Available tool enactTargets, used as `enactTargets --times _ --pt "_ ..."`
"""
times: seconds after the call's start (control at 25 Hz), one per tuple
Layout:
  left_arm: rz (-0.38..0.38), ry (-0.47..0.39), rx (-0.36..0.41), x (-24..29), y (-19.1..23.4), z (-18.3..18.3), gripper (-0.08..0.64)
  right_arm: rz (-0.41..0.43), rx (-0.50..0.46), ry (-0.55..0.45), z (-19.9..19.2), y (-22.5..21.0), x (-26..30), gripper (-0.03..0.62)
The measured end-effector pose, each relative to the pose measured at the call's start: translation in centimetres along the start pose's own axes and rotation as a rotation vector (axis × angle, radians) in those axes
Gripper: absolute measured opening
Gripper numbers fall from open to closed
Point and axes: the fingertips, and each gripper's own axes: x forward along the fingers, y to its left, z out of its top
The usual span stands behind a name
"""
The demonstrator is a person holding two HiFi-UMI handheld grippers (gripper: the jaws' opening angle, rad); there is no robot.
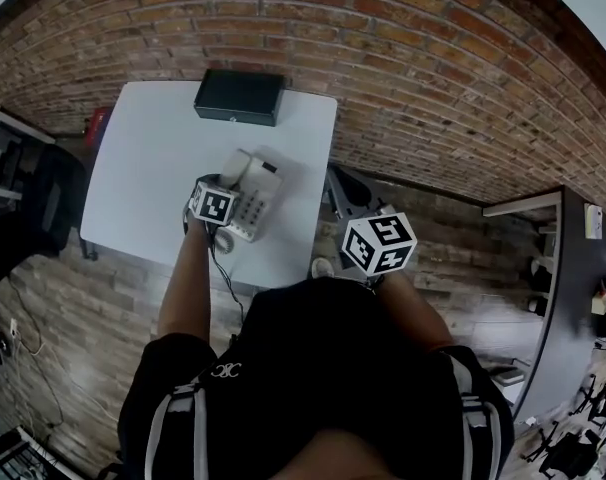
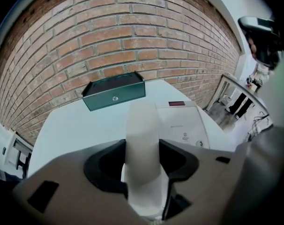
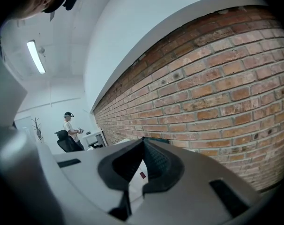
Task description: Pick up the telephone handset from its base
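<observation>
The left claw (image 2: 142, 161) is closed on the white telephone handset (image 2: 142, 125), one jaw pressed against each side of its narrow middle. The handset runs straight ahead from the jaws, just left of the base (image 2: 184, 125), on the white desk (image 1: 143, 158). Whether it has cleared its cradle is hard to tell. A dark box (image 1: 239, 96) sits at the desk's far edge. The right claw (image 3: 143, 140) hangs off the desk's right side, jaws pressed together on nothing.
</observation>
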Motion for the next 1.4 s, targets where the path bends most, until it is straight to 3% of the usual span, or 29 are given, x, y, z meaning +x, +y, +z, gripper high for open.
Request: enactTargets --times 0.28,0.68,0.92,1.4 --pt "0.075 -0.038 -0.029 -1.3 0.0 0.1 0.212 0.006 -0.023 -0.003 -0.1 0.3 -0.5 -0.003" --pt "0.194 -0.165 -0.15 -5.6 1.8 0.7 0.212 0.046 -0.052 -0.028 0.2 2.0 0.0 -0.003" --pt "0.26 -0.292 -0.264 -10.6 3.0 1.2 0.212 0.084 -0.048 -0.054 0.7 3.1 0.9 -0.003" --pt "0.337 -0.581 -0.512 -22.7 1.7 2.1 0.212 0.246 -0.047 -0.07 1.6 7.7 3.6 -0.003"
